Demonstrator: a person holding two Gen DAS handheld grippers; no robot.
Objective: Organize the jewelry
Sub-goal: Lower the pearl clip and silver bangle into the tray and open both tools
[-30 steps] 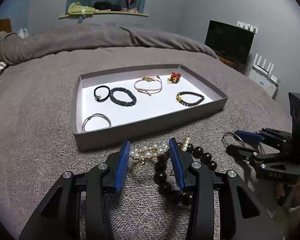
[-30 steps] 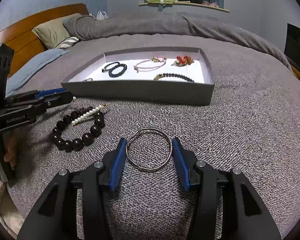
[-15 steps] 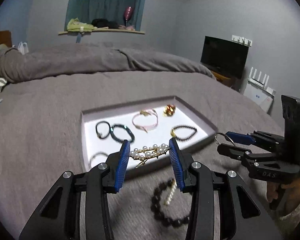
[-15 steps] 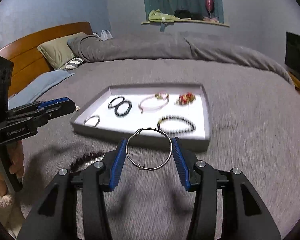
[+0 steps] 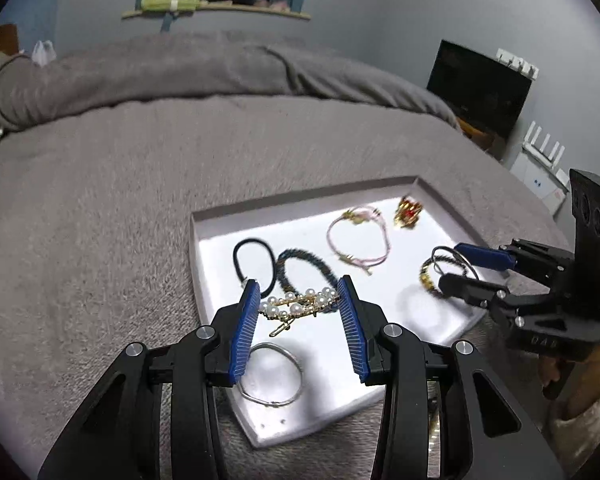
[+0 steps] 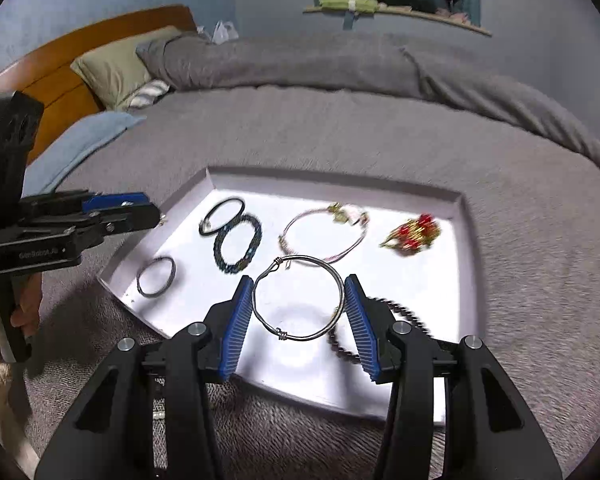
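Observation:
A pearl hair clip (image 5: 299, 304) is clamped between the blue pads of my left gripper (image 5: 299, 308), held above the near left part of the grey tray (image 5: 300, 198). My right gripper (image 6: 299, 302) is shut on a silver wire bangle (image 6: 299, 299), which hangs over the tray's (image 6: 332, 176) near edge. On the white tray floor lie a black hair tie (image 5: 254, 262), a dark beaded bracelet (image 6: 238, 248), a pink cord bracelet (image 6: 324, 236), a red and gold brooch (image 6: 412, 234), a second silver bangle (image 5: 272, 374) and a dark brown bead bracelet (image 6: 380, 328).
The tray rests on a grey blanket (image 5: 100, 208) that covers a bed. Pillows (image 6: 116, 68) and a wooden headboard (image 6: 60, 64) are at the far left. A dark screen (image 5: 480, 88) and a white router (image 5: 540, 160) stand by the wall on the right.
Both grippers have lifted off the blanket with the pearl clip and the wire bangle and moved forward over the tray. The large dark bead bracelet on the blanket has dropped out of view.

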